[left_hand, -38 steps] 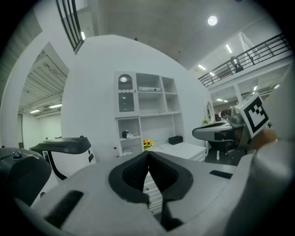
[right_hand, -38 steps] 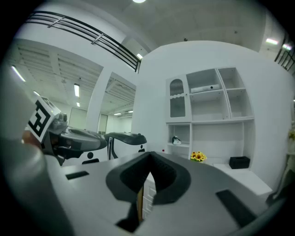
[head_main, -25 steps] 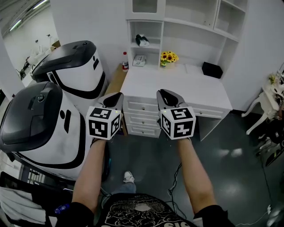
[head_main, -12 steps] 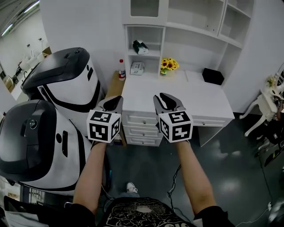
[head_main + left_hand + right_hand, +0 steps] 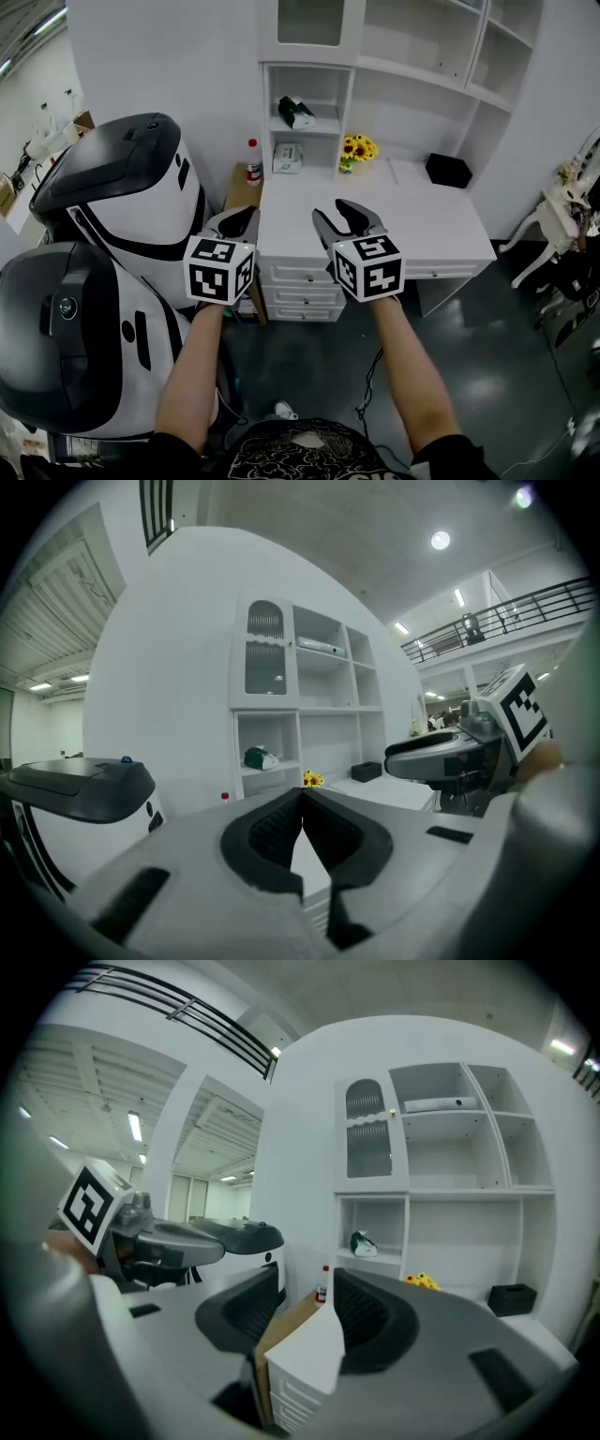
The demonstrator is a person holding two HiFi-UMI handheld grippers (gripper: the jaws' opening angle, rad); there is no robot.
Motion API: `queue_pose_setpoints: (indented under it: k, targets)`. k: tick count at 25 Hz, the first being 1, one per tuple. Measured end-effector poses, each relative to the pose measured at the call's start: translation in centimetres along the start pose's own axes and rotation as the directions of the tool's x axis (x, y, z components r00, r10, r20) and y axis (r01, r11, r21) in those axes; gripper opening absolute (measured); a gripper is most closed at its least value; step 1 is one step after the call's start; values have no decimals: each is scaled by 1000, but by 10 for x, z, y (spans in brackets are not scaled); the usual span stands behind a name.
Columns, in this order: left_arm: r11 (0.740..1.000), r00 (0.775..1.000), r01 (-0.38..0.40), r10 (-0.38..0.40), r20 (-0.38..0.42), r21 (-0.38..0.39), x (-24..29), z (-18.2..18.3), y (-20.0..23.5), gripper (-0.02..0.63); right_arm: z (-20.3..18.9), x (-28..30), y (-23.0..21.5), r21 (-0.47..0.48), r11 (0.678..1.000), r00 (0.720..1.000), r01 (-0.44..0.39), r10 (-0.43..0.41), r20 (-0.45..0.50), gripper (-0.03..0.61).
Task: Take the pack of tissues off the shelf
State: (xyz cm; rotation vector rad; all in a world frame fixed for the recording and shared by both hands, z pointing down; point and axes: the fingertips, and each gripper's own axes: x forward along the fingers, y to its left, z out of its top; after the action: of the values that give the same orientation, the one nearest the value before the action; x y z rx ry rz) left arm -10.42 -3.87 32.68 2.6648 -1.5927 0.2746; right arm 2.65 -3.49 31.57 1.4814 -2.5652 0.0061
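Note:
The pack of tissues (image 5: 296,112), green and white, lies on the lower left shelf of the white cabinet (image 5: 309,67), well beyond both grippers. It also appears in the left gripper view as a small pack (image 5: 261,757) and in the right gripper view (image 5: 364,1244). My left gripper (image 5: 246,214) is held in the air in front of the desk, its jaws shut with nothing between them (image 5: 302,794). My right gripper (image 5: 342,214) hovers beside it, its jaws opening and empty (image 5: 307,1293).
A white desk (image 5: 412,211) with drawers stands under the shelves. On it are sunflowers (image 5: 356,147), a black box (image 5: 446,171) and a pale box (image 5: 287,157). A red-capped bottle (image 5: 252,161) stands at its left. Two big white-and-black machines (image 5: 122,187) fill the left; a white chair (image 5: 562,211) is at the right.
The right gripper's jaws have parted from shut to open. Both grippers and the view have moved nearer the desk and shelves. The left gripper stays shut.

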Motion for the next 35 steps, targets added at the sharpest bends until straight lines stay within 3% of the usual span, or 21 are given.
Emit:
queue_pose_setpoints:
  k: [17,26,35]
  targets:
    - [999,999,51,-51,-3,15,42,-2,37,9,11,58,-9,44,999,1000,17,-17,2,311]
    - [1000,1000,19,-19,4,4,75,-7,61,9,13,95,-35,37,999,1000,1,-2,12,314]
    - [1000,1000,-5,5,-7,14,159,4,79,9,16,158,-100,39,999,1000,-24,23,21,314]
